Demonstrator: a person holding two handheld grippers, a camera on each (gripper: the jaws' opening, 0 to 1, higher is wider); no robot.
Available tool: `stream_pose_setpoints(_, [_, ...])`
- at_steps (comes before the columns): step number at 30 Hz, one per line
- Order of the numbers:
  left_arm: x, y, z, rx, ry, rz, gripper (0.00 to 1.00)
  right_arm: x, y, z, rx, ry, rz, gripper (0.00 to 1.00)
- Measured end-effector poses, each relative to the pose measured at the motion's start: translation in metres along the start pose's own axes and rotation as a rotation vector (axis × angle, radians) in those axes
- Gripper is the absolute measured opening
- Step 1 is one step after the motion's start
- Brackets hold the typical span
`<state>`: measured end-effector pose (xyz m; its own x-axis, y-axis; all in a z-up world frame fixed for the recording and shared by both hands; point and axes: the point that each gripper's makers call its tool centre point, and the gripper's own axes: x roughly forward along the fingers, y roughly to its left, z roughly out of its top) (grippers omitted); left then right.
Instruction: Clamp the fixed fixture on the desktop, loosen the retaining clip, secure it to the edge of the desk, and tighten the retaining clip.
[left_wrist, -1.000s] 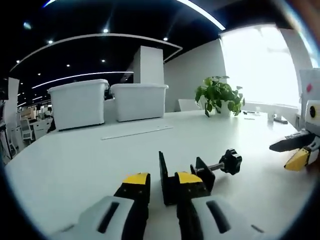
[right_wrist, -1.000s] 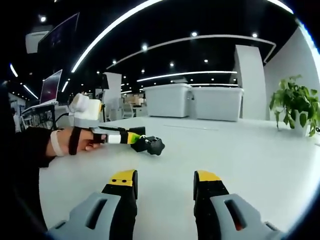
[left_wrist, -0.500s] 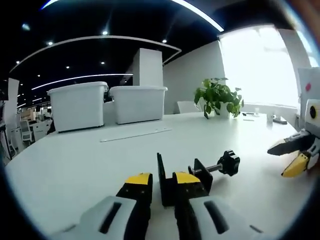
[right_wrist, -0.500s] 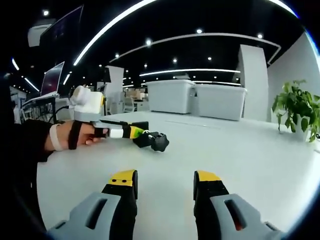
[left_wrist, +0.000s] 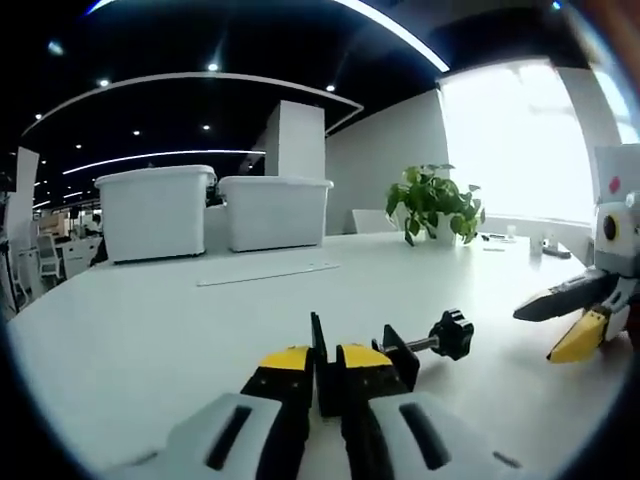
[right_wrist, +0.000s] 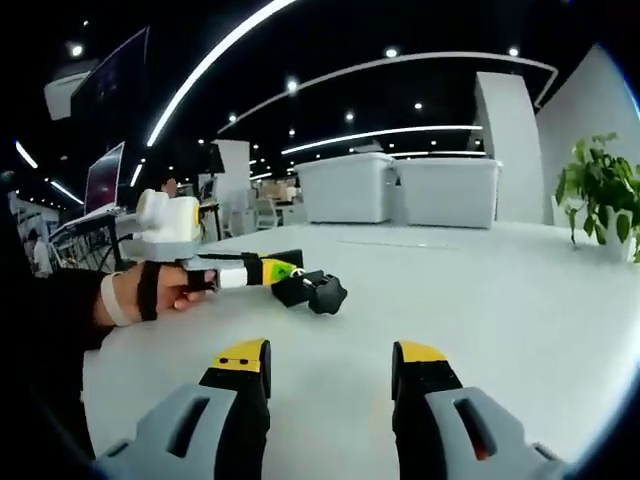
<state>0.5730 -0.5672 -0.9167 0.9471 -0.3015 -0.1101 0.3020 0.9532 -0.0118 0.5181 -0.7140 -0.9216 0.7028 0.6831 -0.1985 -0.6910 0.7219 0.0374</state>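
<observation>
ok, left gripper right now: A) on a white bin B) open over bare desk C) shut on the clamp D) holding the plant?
C: in the left gripper view the left gripper has its yellow-tipped fingers closed on the black clamp on the desk; the right gripper view shows the same grip.

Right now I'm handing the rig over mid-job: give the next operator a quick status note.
Left gripper: jaws closed on the upright plate of the black clamp fixture, which sits on the white desk; its screw knob points to the right.
Right gripper: open, empty, hovering over the desk, off to the right of the clamp.
Done: fixture clamped.
Left: loosen the knob with the right gripper, carry the clamp to the desk edge, fit it on, retighten.
</observation>
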Motion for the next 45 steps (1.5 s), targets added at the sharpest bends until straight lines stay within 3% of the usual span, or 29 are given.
stream_pose_setpoints(5, [-0.001,0.001,0.000,-0.009,-0.001,0.006,0.07,0.020,0.011,0.007,0.060,-0.019,0.106,0.49])
stream_pose_setpoints(13, [0.000,0.003,-0.001,-0.007,0.001,0.011,0.06,0.042,0.007,0.004,0.045,0.017,0.160,0.50])
stream_pose_setpoints(17, [0.000,0.003,-0.001,-0.011,0.001,0.011,0.06,0.053,0.005,0.017,0.114,-0.032,0.199,0.49])
stream_pose_setpoints(24, [0.000,0.004,-0.001,-0.016,0.002,0.013,0.06,0.073,0.009,0.015,0.142,-0.002,0.219,0.48])
stream_pose_setpoints(41, [0.000,0.004,-0.002,-0.009,0.003,0.012,0.06,0.080,0.010,0.010,0.164,0.033,0.212,0.44])
stream_pose_setpoints(45, [0.000,0.004,-0.002,-0.007,0.003,0.013,0.06,0.084,0.011,0.009,0.175,0.041,0.218,0.37])
